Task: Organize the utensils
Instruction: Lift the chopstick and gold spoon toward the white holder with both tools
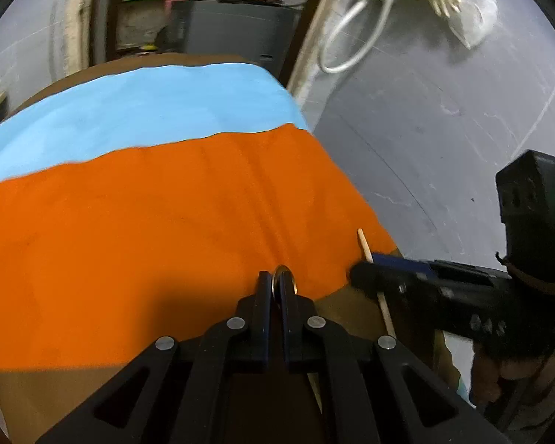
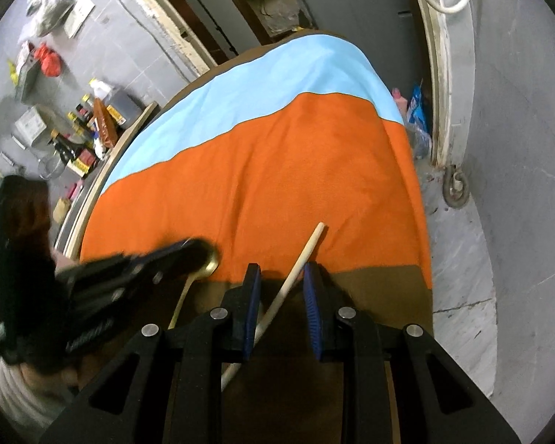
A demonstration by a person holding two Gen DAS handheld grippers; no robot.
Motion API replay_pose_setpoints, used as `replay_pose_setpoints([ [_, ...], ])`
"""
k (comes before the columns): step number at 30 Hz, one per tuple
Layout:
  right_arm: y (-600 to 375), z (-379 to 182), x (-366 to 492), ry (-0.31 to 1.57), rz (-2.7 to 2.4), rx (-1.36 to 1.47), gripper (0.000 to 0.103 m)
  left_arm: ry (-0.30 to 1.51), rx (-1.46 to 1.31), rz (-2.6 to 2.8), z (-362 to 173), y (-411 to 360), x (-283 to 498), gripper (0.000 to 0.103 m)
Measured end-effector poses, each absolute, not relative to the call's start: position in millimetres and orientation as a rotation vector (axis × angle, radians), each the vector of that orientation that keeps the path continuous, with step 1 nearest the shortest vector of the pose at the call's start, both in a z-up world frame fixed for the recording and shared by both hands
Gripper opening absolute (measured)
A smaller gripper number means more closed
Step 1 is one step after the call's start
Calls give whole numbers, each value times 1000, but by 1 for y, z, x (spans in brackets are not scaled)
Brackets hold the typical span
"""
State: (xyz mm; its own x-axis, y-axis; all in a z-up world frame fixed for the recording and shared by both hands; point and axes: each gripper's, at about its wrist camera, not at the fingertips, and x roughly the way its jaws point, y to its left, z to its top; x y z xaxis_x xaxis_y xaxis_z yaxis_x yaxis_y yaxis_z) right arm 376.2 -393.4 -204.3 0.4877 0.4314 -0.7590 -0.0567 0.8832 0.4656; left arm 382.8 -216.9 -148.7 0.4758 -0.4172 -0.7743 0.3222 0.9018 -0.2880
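My left gripper (image 1: 276,284) is shut on the bowl of a gold metal spoon (image 1: 285,281) at the near edge of the orange cloth (image 1: 166,229). In the right wrist view the left gripper (image 2: 194,249) covers the spoon bowl (image 2: 211,262), and the spoon's handle trails toward me over the brown table. A pale wooden stick (image 2: 307,255) lies slanted between the blue pads of my right gripper (image 2: 282,273), whose jaws stand open around it. In the left wrist view the stick (image 1: 364,246) passes under the right gripper (image 1: 355,272).
A light blue cloth (image 1: 148,107) covers the far part of the brown table (image 2: 381,288). The table's right edge drops to a grey floor (image 1: 444,148). Bottles and boxes (image 2: 85,125) crowd the left. A grey cabinet (image 1: 233,33) stands behind.
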Motion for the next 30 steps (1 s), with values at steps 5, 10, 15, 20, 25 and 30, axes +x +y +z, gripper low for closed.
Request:
replay_pose_setpoints([
  [5, -382, -205, 383, 1030, 272, 377, 12, 974, -149, -407, -149, -201, 371, 4],
  [10, -381, -203, 386, 1055, 260, 415, 6, 946, -150, -378, -139, -193, 356, 3],
  [15, -382, -190, 373, 987, 298, 537, 4, 864, -154, -356, -114, -180, 336, 3],
  [20, -372, -160, 355, 842, 366, 574, 4, 765, -164, -333, -87, -165, 314, 3],
  [25, -350, -120, 339, 645, 453, 544, 4, 691, -190, -297, -63, -139, 298, 3],
  [30, -331, -86, 331, 510, 489, 514, 4, 625, -228, -254, -40, -107, 285, 3],
])
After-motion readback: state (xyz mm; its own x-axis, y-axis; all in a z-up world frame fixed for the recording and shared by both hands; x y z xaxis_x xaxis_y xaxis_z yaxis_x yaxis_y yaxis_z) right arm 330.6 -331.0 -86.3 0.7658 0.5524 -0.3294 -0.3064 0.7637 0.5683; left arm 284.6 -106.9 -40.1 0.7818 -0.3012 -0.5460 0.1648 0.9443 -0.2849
